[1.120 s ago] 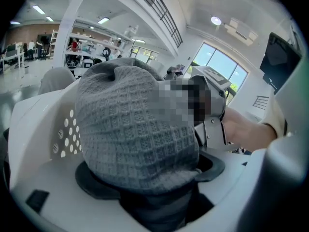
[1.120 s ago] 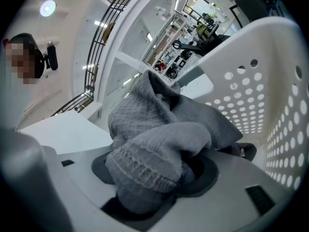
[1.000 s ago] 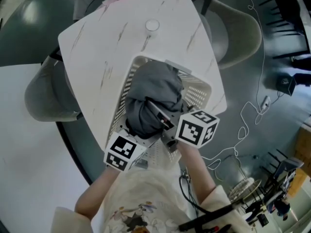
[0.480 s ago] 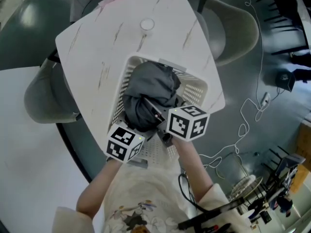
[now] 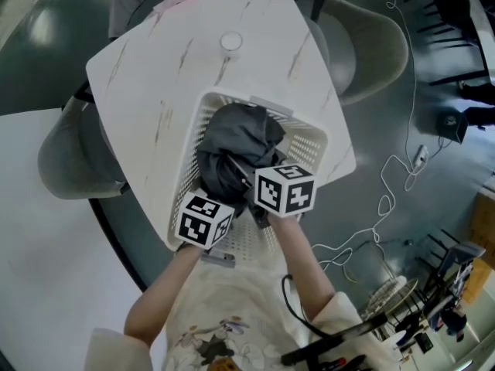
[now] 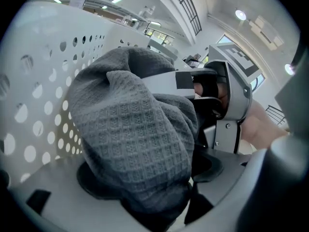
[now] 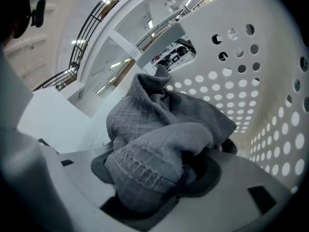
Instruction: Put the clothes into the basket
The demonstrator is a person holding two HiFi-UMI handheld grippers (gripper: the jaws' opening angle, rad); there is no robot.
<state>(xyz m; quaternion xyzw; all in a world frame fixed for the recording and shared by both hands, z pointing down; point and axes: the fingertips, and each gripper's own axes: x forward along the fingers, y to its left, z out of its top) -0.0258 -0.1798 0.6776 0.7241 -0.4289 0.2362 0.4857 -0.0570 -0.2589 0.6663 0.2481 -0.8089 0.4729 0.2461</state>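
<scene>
Head view: grey garment [image 5: 240, 137] is down inside the basket [image 5: 309, 145] on the tabletop [image 5: 155, 76]; left gripper view: left hand-held gripper [image 6: 149, 175] pinches it, basket wall just left; right gripper view: right hand-held gripper [image 7: 154, 173] pinches its hem, so this looks like the drop-in step, and next both need to let go and lift clear.

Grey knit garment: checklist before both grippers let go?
1. Grey knit garment inside the walls of the white perforated plastic basket: ok.
2. Left gripper clamped on the garment: ok, cloth fills its jaws.
3. Right gripper clamped on the garment: ok, a folded hem sits between its pads.
4. No cloth draped over the basket rim: ok in the head view.
5. Garment resting on the basket floor: cannot tell, the cloth hides it.
6. Basket's near end fully on the white marble-patterned table: cannot tell, the grippers cover it.
</scene>
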